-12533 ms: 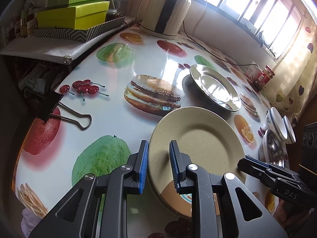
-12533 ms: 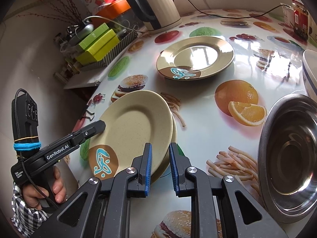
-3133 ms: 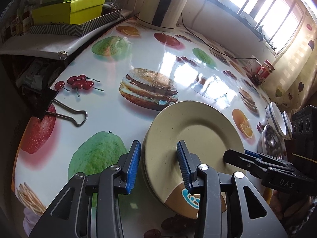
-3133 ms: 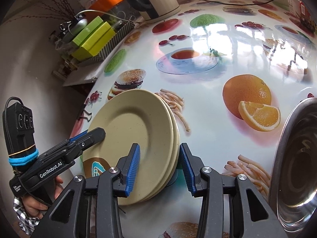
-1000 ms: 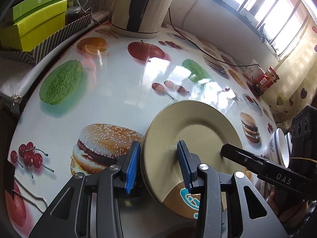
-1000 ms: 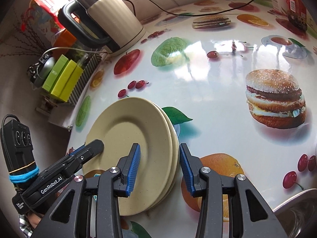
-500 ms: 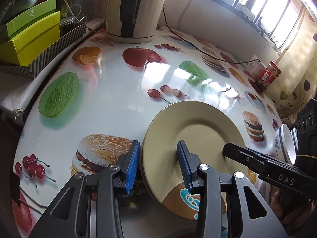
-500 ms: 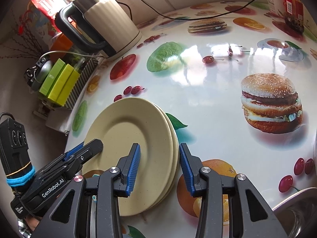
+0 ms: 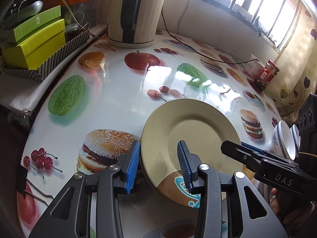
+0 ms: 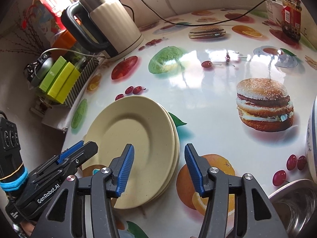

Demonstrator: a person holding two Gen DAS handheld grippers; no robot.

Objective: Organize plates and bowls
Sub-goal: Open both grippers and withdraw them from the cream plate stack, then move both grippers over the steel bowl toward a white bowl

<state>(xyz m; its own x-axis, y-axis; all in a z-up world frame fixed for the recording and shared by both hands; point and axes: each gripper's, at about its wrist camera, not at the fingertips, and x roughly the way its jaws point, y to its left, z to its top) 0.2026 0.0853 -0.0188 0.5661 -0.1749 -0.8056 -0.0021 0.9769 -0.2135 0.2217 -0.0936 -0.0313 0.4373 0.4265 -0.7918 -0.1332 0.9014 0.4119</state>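
Your stack of beige plates (image 10: 138, 138) sits on the table (image 10: 208, 103) near its edge, with the left hand-held gripper (image 9: 158, 162) pinching one rim while the right hand-held gripper (image 10: 158, 168) spreads its jaws off the opposite rim. If you pull either away crookedly, a pad may snag and skew the stack; the glossy cloth looks slippery

Daylight enters through the window (image 9: 263, 10) at the rear right. It produces strong white glare on the glossy tablecloth (image 9: 118, 99) (brightest at its centre). Short, soft shadows lie under the plates (image 10: 138, 138). Both views are sharp, with fisheye bending and dark corners.
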